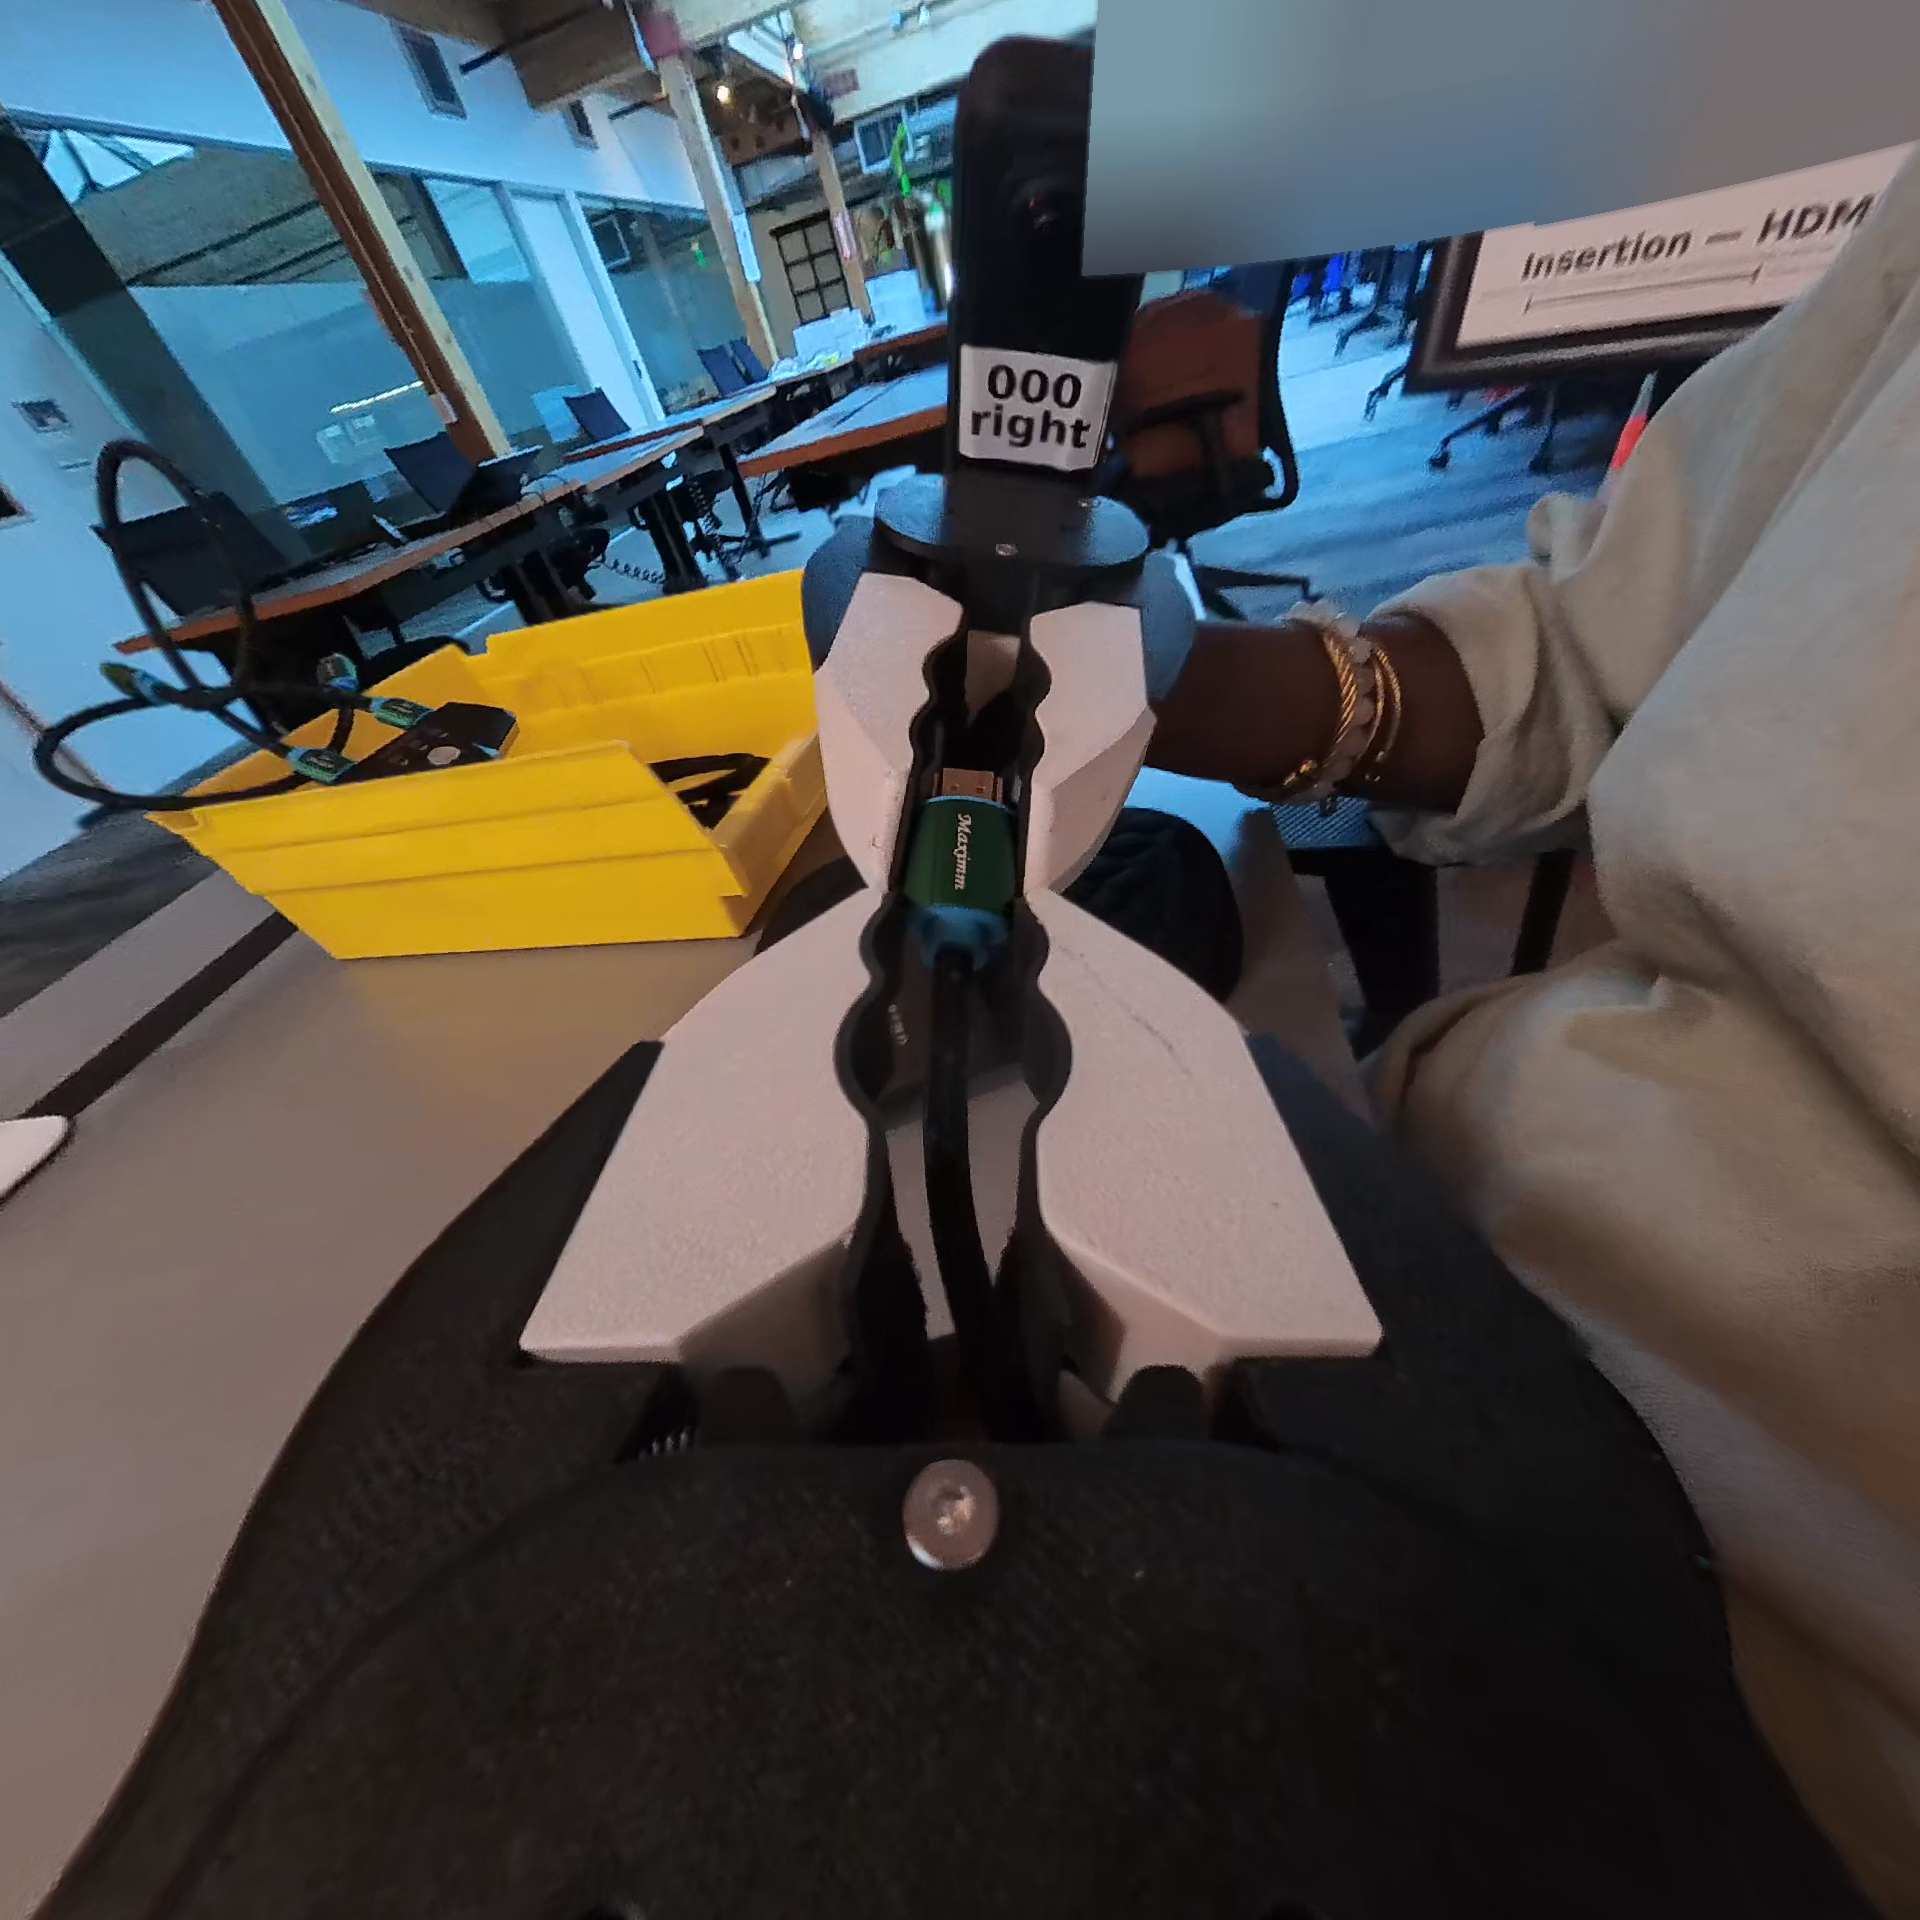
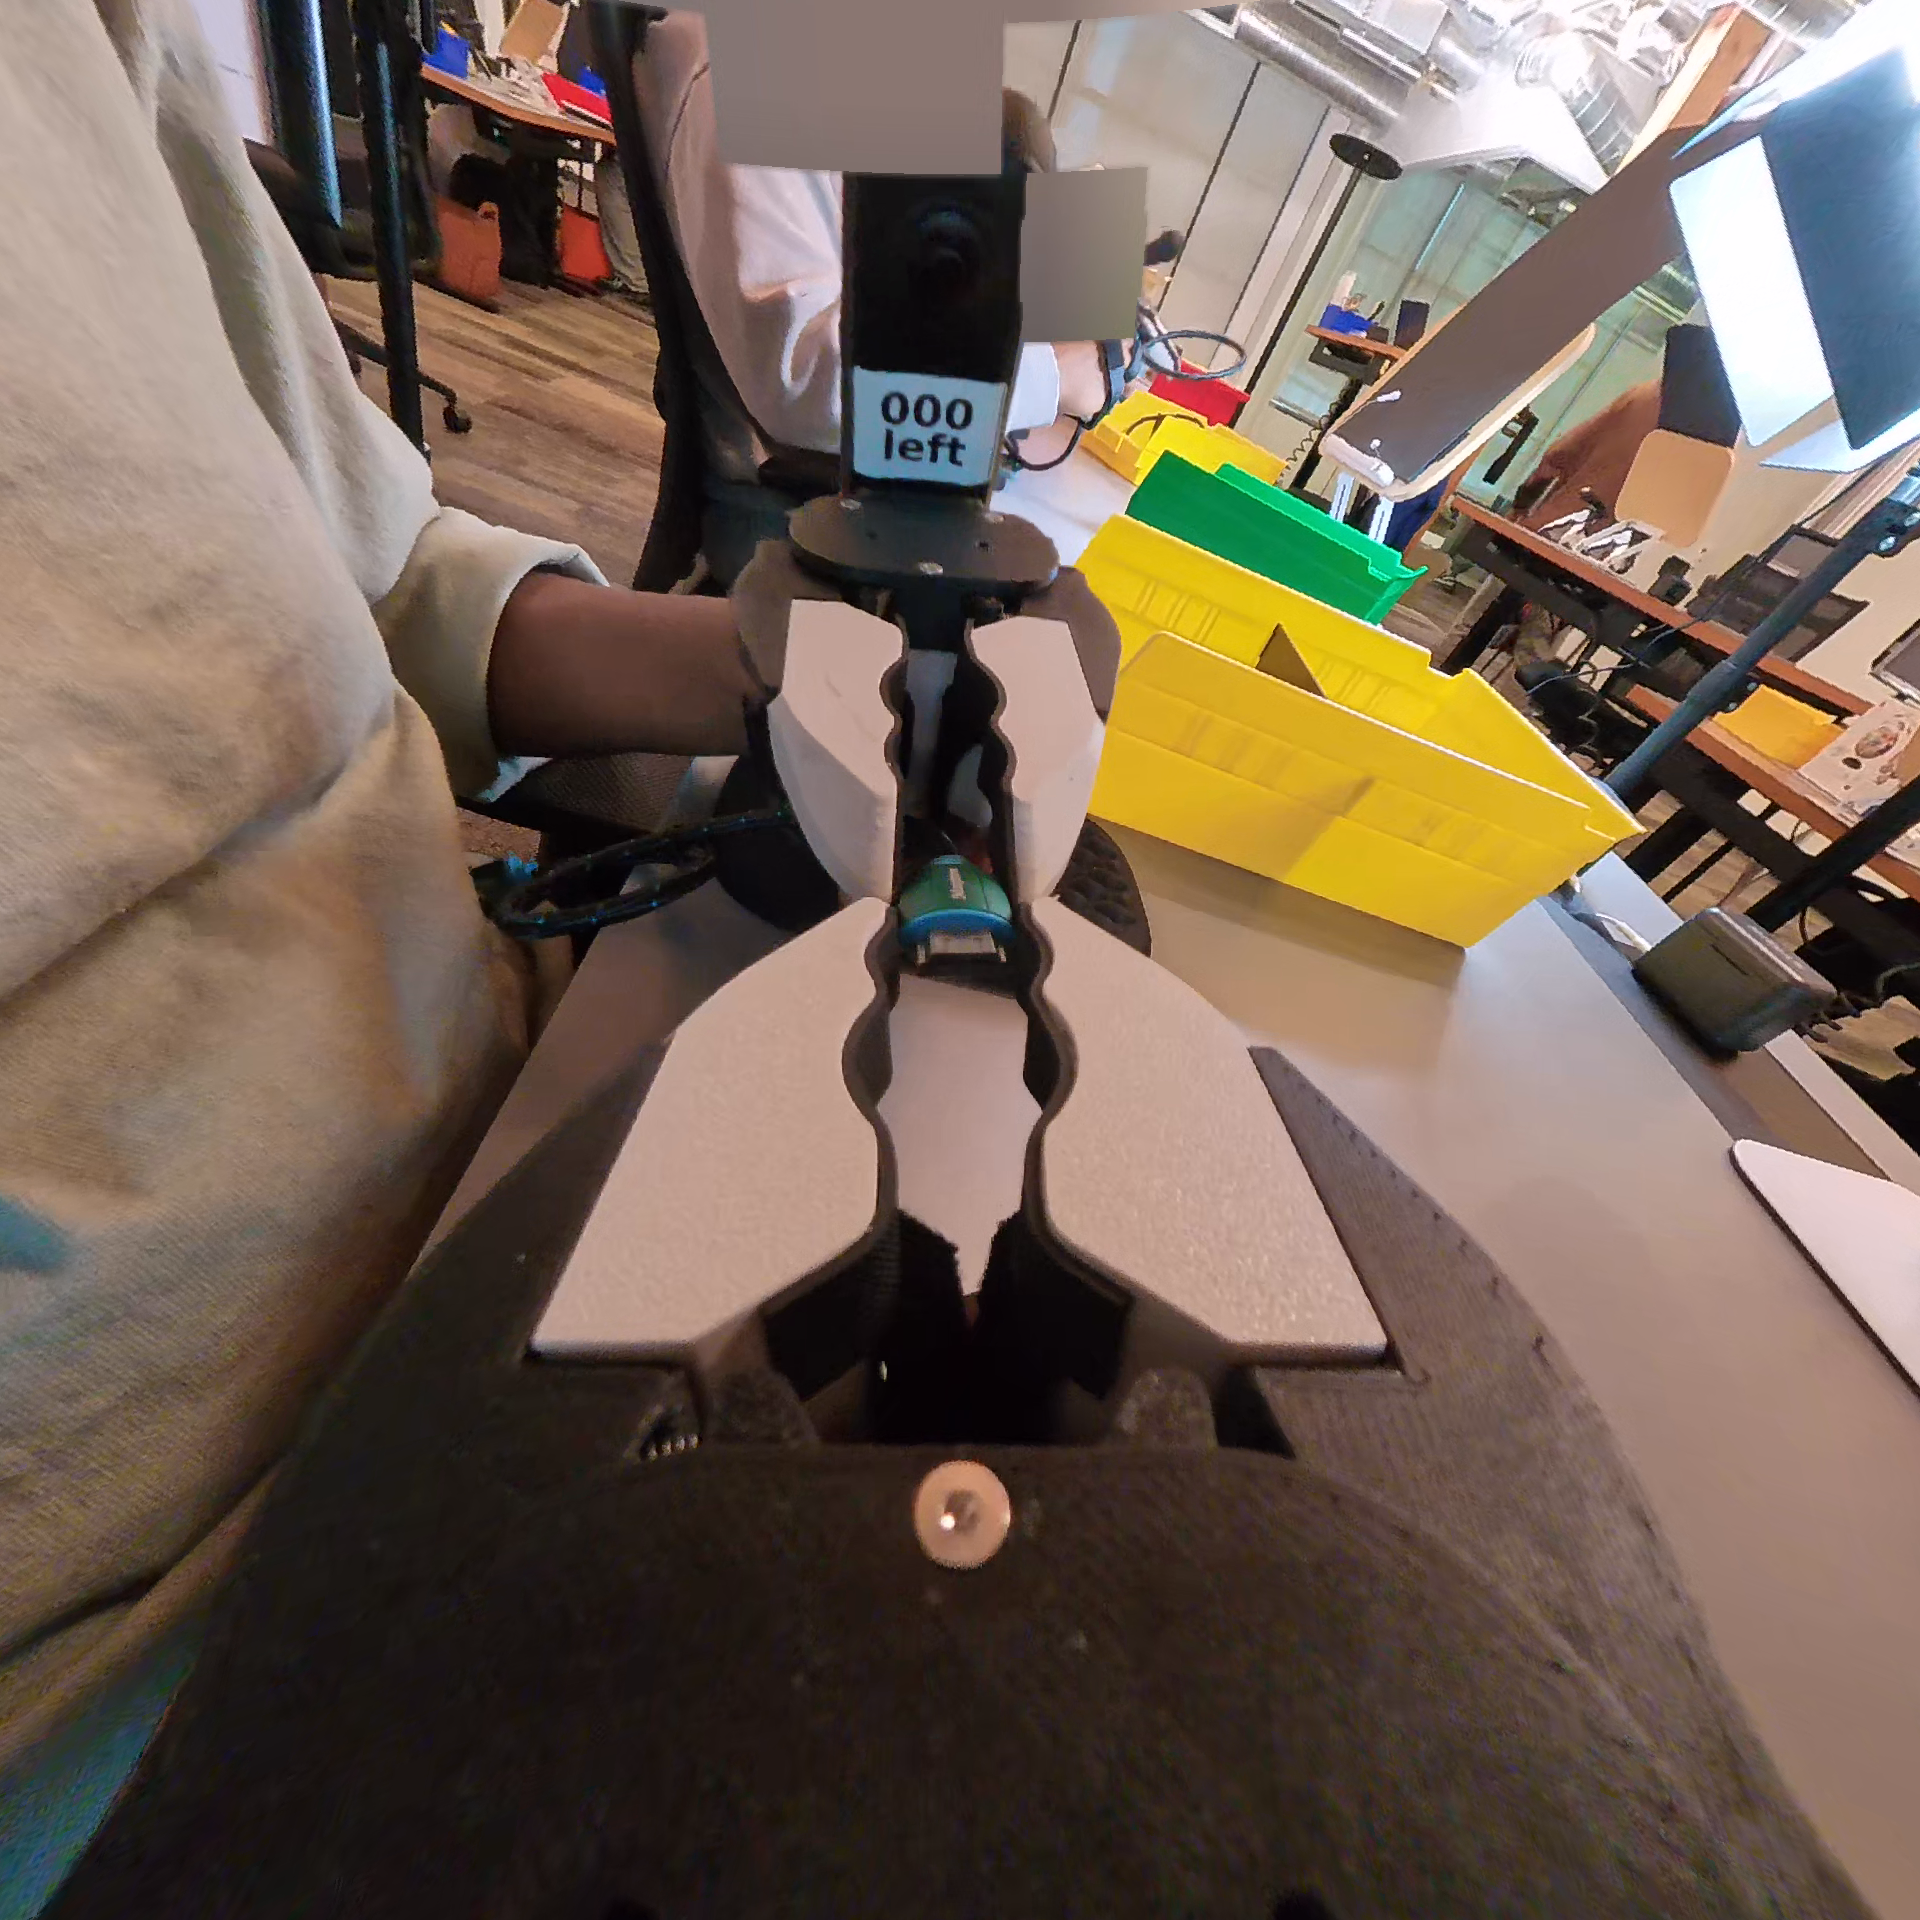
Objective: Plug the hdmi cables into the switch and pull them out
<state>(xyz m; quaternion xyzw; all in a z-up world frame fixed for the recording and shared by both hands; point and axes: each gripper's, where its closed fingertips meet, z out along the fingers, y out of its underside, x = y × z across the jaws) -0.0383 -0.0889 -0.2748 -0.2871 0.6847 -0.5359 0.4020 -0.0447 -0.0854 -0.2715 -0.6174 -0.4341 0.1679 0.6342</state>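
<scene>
My left gripper (image 1: 961, 906) and my right gripper (image 2: 956, 927) face each other tip to tip above the grey table. Between their tips is a green HDMI plug (image 1: 956, 860) with a blue collar. Its black cable (image 1: 951, 1122) runs back between my left fingers, which are shut on it. The plug's metal end points into the right gripper (image 1: 968, 821), whose jaws are narrow around it; I cannot tell if they grip. The plug also shows in the right wrist view (image 2: 948, 891). A black switch (image 1: 436, 746) with other cables plugged in lies on a yellow bin.
The yellow bin (image 1: 499, 842) stands at the back left of the table. In the right wrist view a yellow bin (image 2: 1299, 769) and a green bin (image 2: 1247, 530) stand behind. A black box (image 2: 1725, 992) sits at the table's edge. The person's torso (image 1: 1714, 935) is close beside both grippers. The grippers are tip to tip, or close to it.
</scene>
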